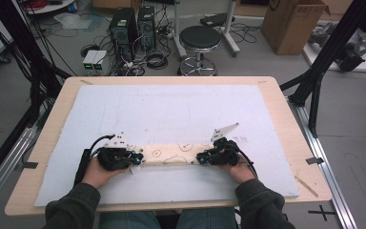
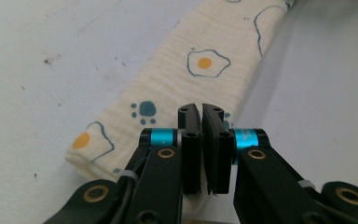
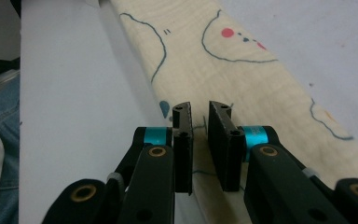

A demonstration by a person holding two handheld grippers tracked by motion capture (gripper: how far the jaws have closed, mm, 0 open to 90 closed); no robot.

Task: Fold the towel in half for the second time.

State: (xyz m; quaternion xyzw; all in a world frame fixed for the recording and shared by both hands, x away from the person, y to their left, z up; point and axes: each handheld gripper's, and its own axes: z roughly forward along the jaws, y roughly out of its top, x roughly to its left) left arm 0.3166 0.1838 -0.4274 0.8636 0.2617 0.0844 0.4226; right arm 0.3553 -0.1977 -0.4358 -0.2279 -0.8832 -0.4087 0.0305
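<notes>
Left gripper [image 2: 200, 109]: jaws nearly together, a sliver of gap at the tips, pinching the near edge of the cream crinkled-muslin cloth with fried-egg and paw prints, folded into a long narrow strip [image 2: 186, 79]. In the left gripper view the fabric disappears under and between the pads at the strip's end, beside the blue paw print; the rest runs straight ahead of the jaws and up to the right. Right gripper [image 3: 200, 112]: jaws narrow with a slightly wider gap, the cloth [image 3: 242, 70] edge and a loose thread sitting between the pads, so I read it as clamped on the fabric too, though the contact is harder to see there. From above, the left gripper [image 1: 136, 157] and right gripper [image 1: 201, 157] face each other along the strip [image 1: 171, 153], one at each end, the cloth spanning flat between the two sets of jaws. My read on why: a grip at both ends on the same long edge keeps the folds from springing open and lets the strip be lifted or folded over evenly; a one-sided grip would let it sag and unroll. Out beyond the jaws, the strip lies on a pale blue foam sheet [image 1: 171, 109] covering the light wooden table [image 1: 286, 124], towards the person's side.
</notes>
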